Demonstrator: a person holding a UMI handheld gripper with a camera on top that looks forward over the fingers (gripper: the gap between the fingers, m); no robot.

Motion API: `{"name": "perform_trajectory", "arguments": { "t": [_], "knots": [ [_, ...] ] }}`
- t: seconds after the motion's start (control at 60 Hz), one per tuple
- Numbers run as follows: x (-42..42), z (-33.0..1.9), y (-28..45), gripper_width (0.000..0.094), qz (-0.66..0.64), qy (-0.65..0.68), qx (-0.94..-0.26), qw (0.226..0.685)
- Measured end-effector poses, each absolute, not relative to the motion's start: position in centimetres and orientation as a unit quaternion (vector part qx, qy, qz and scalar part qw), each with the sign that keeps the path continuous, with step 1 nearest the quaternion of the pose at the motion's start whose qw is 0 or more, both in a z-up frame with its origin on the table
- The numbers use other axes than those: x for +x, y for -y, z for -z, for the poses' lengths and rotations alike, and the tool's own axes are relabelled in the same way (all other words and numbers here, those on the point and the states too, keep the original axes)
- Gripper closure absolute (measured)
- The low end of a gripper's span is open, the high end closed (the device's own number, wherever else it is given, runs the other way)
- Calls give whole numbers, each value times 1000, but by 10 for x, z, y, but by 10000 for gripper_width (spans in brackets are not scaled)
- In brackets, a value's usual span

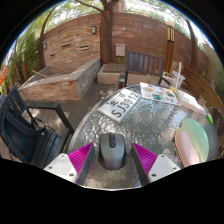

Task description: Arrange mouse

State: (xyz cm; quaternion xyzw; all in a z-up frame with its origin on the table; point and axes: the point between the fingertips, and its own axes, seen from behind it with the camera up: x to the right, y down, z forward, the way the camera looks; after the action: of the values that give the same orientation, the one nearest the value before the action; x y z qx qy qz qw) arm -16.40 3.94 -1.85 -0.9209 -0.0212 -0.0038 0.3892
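Note:
A dark grey computer mouse lies on the glass tabletop, its scroll wheel pointing away from me. It stands between my gripper's two fingers, whose magenta pads flank it with a small gap on each side. The fingers are open about the mouse, which rests on the table.
A white sign with dark lettering lies beyond the mouse. Papers lie at the far right of the table and a pale green plate sits near right. A black chair stands to the left. Stone planters and a brick wall lie beyond.

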Motion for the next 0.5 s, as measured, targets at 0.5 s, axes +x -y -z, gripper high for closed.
{"name": "perform_trajectory", "arguments": {
  "t": [0.5],
  "knots": [
    [-176,-25,-45,583,-50,40,-909,411]
  ]
}}
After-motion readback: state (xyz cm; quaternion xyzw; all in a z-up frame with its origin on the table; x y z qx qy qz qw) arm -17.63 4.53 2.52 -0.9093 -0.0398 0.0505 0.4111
